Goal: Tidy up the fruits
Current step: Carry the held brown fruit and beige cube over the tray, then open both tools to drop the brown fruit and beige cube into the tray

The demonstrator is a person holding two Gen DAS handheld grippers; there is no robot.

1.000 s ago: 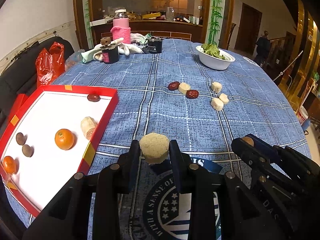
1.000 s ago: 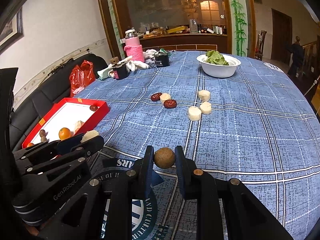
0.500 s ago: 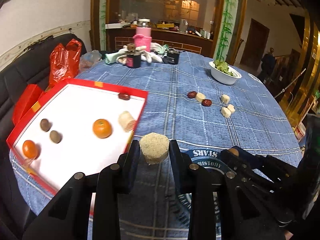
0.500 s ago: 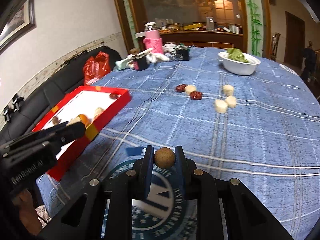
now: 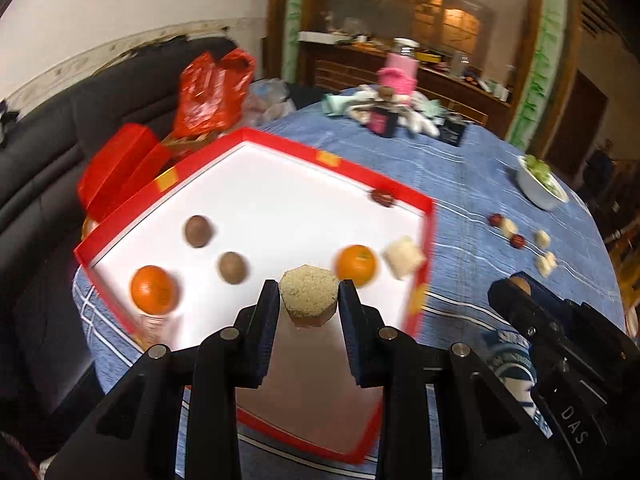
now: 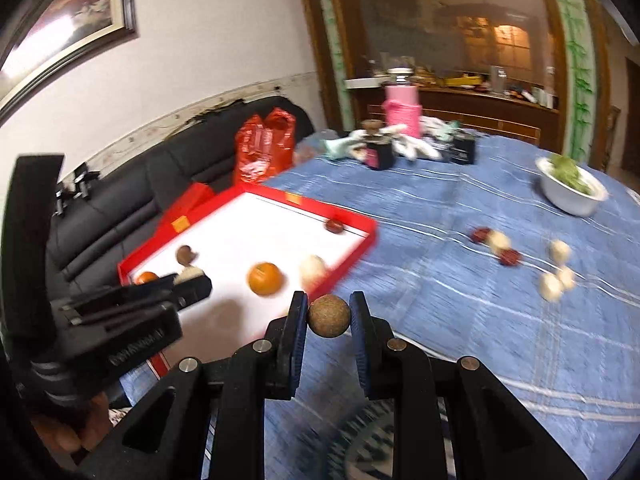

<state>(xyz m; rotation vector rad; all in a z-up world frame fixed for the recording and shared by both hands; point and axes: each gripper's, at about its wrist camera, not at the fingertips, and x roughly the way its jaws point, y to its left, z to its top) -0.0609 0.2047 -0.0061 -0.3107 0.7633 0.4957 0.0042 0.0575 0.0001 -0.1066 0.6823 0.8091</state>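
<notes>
**Both grippers loaded over a crowded tray**

The left gripper (image 5: 308, 300) clamps a pale sugarcane chunk (image 5: 308, 294) above the red tray (image 5: 424, 232), near its right side. The right gripper (image 6: 329, 316) pinches a brown ball fruit (image 6: 329, 315), hanging just right of the tray. Released from height, the ball could roll into the orange (image 5: 356, 265) or bounce over the low rim.

**Brown ball pinched above the bench edge**

The right gripper (image 6: 329, 315) clamps a round brown fruit (image 6: 329, 316) just beside the red tray's (image 6: 362, 242) near corner. At left, the left gripper (image 6: 188, 280) holds a pale chunk (image 6: 188, 273) over the tray, near an orange (image 6: 265, 278).
</notes>
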